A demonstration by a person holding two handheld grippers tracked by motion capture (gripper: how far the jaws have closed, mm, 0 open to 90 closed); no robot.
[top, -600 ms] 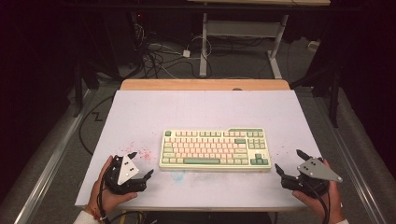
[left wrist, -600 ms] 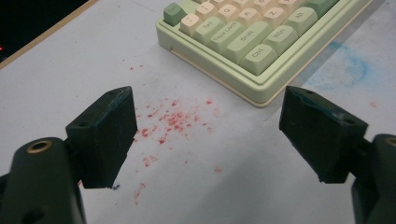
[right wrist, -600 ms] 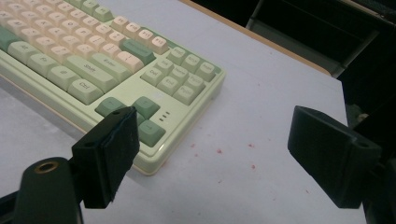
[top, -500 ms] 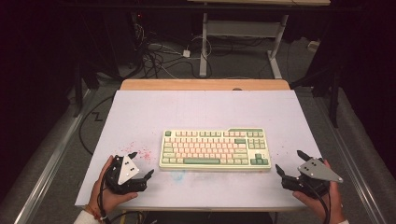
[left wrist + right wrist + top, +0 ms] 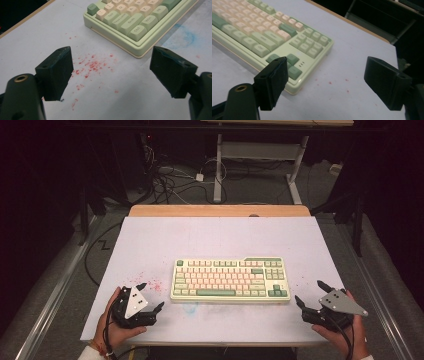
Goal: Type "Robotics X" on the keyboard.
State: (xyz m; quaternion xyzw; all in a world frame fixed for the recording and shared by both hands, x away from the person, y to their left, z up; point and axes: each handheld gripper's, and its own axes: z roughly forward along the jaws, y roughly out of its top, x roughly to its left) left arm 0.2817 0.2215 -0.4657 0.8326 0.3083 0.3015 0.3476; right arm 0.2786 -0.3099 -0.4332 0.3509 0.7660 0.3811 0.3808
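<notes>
1. White table [image 5: 150,245], red specks [image 5: 91,65] near left edge.
2. Keyboard [image 5: 230,279] centred, flat.
3. Left gripper [image 5: 148,296] released, empty, beside keyboard's left end.
4. Right gripper [image 5: 312,293] released, empty, off its right end.

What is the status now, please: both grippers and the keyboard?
Left gripper open, empty. Right gripper open, empty. Keyboard flat on table, untouched, between the grippers. Nothing in the way; red specks by its left end.

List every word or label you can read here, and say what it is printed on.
"Ctrl": green corner key of the keyboard.
"Shift": long green key.
"Win": green key.
"Caps Lock": green key, faint.
"Tab": key, barely legible.
Other keycaps: too small or blurred.
</notes>
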